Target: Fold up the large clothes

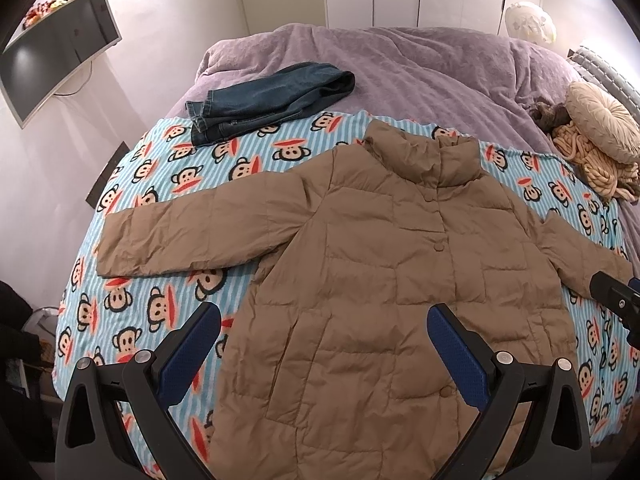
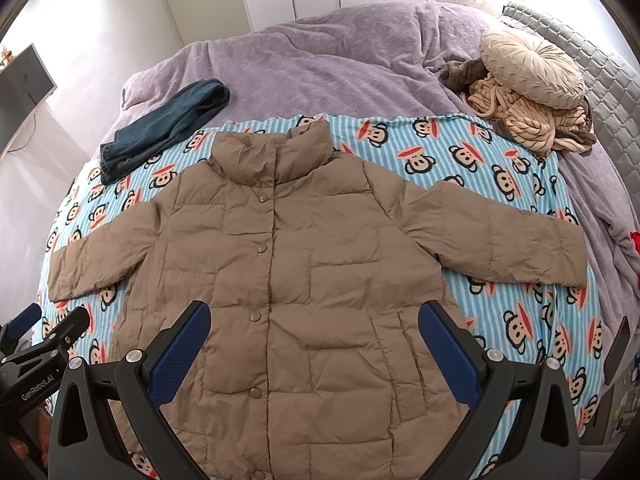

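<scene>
A tan quilted jacket (image 1: 372,256) lies flat and face up on a blue striped monkey-print blanket (image 1: 160,184), collar away from me, both sleeves spread out to the sides. It also shows in the right wrist view (image 2: 304,264). My left gripper (image 1: 324,320) is open and empty, held above the jacket's lower left part. My right gripper (image 2: 314,318) is open and empty, held above the jacket's lower middle. The right gripper's tip shows at the right edge of the left wrist view (image 1: 616,300). The left gripper shows at the lower left of the right wrist view (image 2: 44,340).
Folded blue jeans (image 1: 272,100) lie on the purple bedspread (image 1: 420,72) beyond the blanket, at the left. A round beige cushion (image 2: 532,68) and a knitted throw (image 2: 528,124) sit at the right. A monitor (image 1: 56,48) stands by the left wall.
</scene>
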The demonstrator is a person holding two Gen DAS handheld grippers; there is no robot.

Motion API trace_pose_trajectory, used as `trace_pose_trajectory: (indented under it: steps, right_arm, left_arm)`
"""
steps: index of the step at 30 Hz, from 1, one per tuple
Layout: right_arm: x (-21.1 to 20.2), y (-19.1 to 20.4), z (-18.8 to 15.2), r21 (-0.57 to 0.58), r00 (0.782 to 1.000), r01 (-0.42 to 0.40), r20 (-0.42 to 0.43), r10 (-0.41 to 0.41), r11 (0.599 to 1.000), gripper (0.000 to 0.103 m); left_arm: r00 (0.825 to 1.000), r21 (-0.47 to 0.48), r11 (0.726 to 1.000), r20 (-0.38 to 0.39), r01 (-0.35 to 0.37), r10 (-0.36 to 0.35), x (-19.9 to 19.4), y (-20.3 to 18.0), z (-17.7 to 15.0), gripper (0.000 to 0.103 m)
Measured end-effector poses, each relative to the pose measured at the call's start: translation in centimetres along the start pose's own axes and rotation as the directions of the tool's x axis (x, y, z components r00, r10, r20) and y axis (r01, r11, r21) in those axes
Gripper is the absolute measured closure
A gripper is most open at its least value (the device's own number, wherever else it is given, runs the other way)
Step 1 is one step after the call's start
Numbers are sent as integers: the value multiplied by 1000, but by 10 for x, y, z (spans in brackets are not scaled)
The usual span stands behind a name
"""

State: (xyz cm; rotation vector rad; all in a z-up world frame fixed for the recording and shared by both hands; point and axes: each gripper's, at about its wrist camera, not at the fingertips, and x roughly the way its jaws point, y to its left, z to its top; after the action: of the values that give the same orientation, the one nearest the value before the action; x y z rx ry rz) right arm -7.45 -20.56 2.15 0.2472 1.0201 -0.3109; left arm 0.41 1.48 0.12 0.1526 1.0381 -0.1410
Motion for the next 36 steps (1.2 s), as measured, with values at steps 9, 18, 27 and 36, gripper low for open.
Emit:
trace_pose_trajectory:
  steps: [9, 18, 27, 36]
  right_arm:
    - [15, 14, -6, -5, 1000, -5, -30, 5, 1000, 0]
    - [40, 39, -12, -2, 998, -25, -64, 25, 1000, 0]
    - [83, 84, -20, -3, 985, -96, -141, 94, 995, 0]
    - [120, 150, -22, -141, 971, -117, -225, 83, 983, 0]
  left_arm:
    - [1000, -3, 1000, -21, 12, -12, 13, 15, 2, 0]
    - [995, -62, 997, -90, 46, -51, 48, 52, -7, 0]
    - [991, -162, 986, -115, 50, -69, 90, 110, -15, 0]
    - [980, -455, 879, -61, 142, -190, 166, 215, -15, 0]
